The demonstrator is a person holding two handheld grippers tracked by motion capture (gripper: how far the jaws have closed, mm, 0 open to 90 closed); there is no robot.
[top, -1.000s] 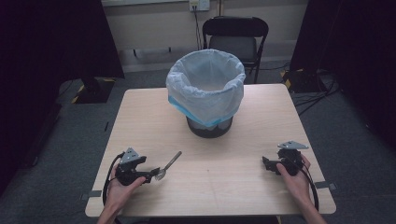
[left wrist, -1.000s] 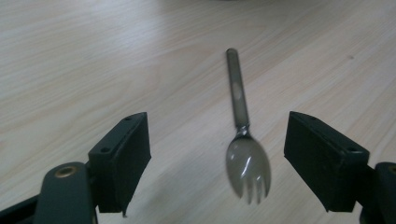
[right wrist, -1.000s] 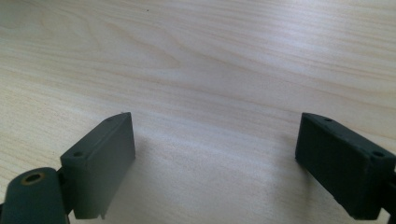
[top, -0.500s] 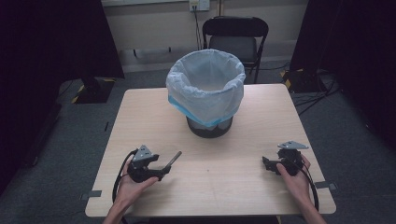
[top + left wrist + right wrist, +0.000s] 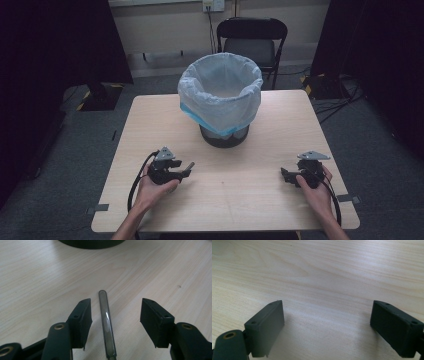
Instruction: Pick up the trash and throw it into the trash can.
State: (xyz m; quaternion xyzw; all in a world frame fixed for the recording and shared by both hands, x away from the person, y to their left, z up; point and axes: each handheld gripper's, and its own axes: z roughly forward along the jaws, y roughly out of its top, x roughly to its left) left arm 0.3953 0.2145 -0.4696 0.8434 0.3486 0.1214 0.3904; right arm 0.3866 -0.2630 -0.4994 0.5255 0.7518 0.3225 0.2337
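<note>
- Black left tongs point(image 5: 115, 322) straddle the metal utensil handle point(image 5: 106, 322) on the counter point(image 5: 37, 277), jaws just closing, pads not yet touching.
- Right tongs point(image 5: 327, 327) rest open, empty.
- Next, likely: finish the pinch, lift toward the lined bin point(image 5: 220, 100).

Table point(image 5: 150, 125) pale wood with fine light grain; bin point(image 5: 223, 137) black at the base, liner point(image 5: 220, 95) whitish translucent with a blue band low on its side; utensil handle point(image 5: 106, 325) grey, shiny metal; left gripper point(image 5: 115, 317) and right gripper point(image 5: 327, 325) both black, brass-coloured screw holes; chair point(image 5: 252, 42) black frame, grey seat; floor point(image 5: 380, 150) dark grey carpet
</note>
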